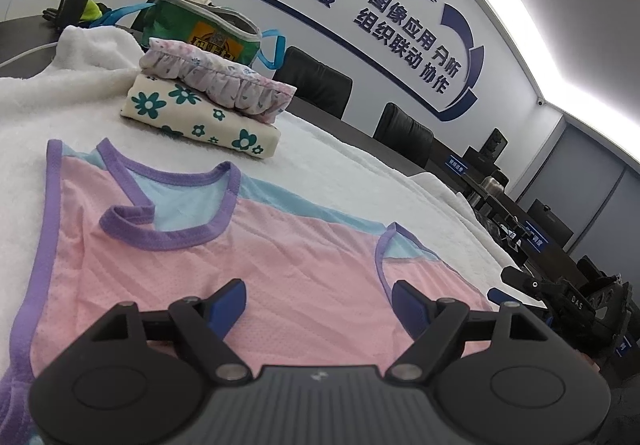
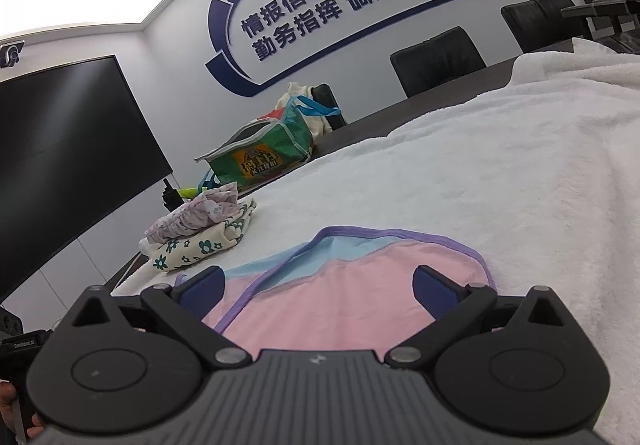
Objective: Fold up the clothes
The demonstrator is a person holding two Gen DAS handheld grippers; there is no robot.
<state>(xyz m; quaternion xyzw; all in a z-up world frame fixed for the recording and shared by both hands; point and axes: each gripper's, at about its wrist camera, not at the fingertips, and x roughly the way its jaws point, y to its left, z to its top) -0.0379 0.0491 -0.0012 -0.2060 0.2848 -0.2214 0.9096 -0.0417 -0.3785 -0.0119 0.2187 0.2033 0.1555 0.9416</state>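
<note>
Left wrist view: the left gripper hovers with jaws spread wide, grasping nothing, over a pink mesh sleeveless top with purple trim lying flat on a white fluffy blanket. Beyond sit a folded cream flower-print garment and a green woven bag. The right gripper likewise hangs released above the top's edge.

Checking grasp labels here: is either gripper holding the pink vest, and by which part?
Neither. The left gripper and right gripper are open above the pink vest, gripping nothing.
</note>
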